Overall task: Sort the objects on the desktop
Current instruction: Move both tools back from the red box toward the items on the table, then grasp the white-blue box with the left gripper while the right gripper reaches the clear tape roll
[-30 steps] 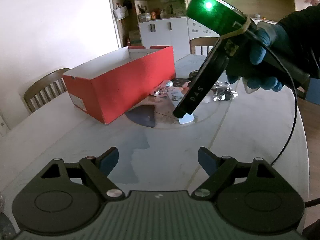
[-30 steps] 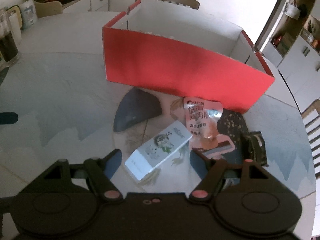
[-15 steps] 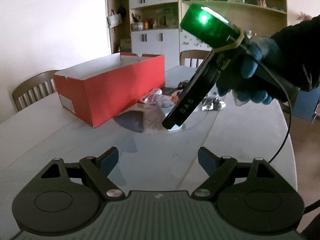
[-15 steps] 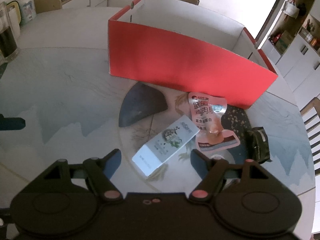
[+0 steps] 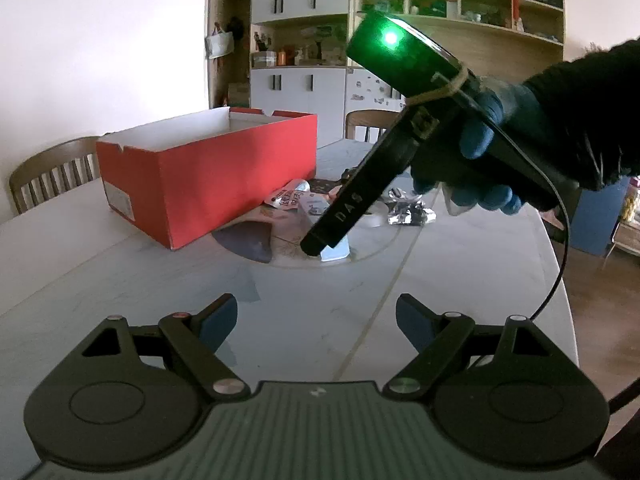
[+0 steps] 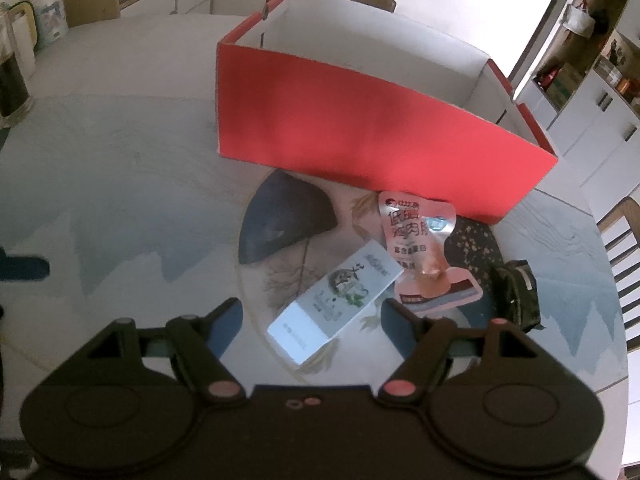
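An open red box (image 6: 372, 132) with a white inside stands on the round table; it also shows in the left wrist view (image 5: 208, 176). In front of it lie a small white carton (image 6: 336, 300), a pink snack pouch (image 6: 420, 240) and a dark wrapped item (image 6: 516, 296). My right gripper (image 6: 312, 320) is open, with the near end of the white carton between its fingers. My left gripper (image 5: 316, 320) is open and empty, low over bare table. The left wrist view shows the right gripper's body (image 5: 360, 196) held by a blue-gloved hand above the carton (image 5: 334, 250).
A crumpled silver wrapper (image 5: 408, 212) lies on the table beyond the right gripper. Wooden chairs (image 5: 48, 176) stand around the table. A jug and jars (image 6: 16, 64) stand at the far left edge in the right wrist view. Cabinets line the back wall.
My right gripper has come down and forward, so the white carton now lies between its open fingers. My left gripper has drawn back and lowered a little.
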Tool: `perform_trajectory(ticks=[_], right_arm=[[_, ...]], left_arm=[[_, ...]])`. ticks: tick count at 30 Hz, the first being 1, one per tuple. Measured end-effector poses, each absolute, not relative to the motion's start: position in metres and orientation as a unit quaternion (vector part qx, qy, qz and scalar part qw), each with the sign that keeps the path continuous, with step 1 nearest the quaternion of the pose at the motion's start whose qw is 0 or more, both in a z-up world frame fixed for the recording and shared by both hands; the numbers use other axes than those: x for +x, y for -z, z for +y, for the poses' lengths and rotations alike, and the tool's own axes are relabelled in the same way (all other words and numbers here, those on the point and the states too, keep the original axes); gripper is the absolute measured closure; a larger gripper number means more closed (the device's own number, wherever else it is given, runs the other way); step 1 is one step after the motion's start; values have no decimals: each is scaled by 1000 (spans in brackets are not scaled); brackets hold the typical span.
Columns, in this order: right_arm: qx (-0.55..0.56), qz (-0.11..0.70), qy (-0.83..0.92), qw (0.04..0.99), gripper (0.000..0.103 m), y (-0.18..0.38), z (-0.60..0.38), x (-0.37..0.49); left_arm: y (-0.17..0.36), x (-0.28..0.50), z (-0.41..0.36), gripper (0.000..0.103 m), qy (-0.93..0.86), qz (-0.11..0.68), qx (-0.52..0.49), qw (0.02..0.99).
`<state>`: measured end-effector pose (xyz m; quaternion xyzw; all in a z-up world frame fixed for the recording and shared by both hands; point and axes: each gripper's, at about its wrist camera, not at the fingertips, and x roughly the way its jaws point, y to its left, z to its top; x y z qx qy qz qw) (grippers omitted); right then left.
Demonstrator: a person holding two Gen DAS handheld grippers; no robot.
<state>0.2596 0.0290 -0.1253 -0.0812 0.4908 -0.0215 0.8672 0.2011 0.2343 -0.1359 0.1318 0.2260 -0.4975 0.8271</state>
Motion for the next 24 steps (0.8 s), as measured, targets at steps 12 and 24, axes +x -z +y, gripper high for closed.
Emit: perform_trajectory(ticks=[12,24], right_arm=[[-55,466,-3,883,26,97,12,250],[-82,447,-24,891,26,76,-26,244]], left_arm=[[110,201,207,17,461,246,148,840],[108,213,146,17,411,251,154,863]])
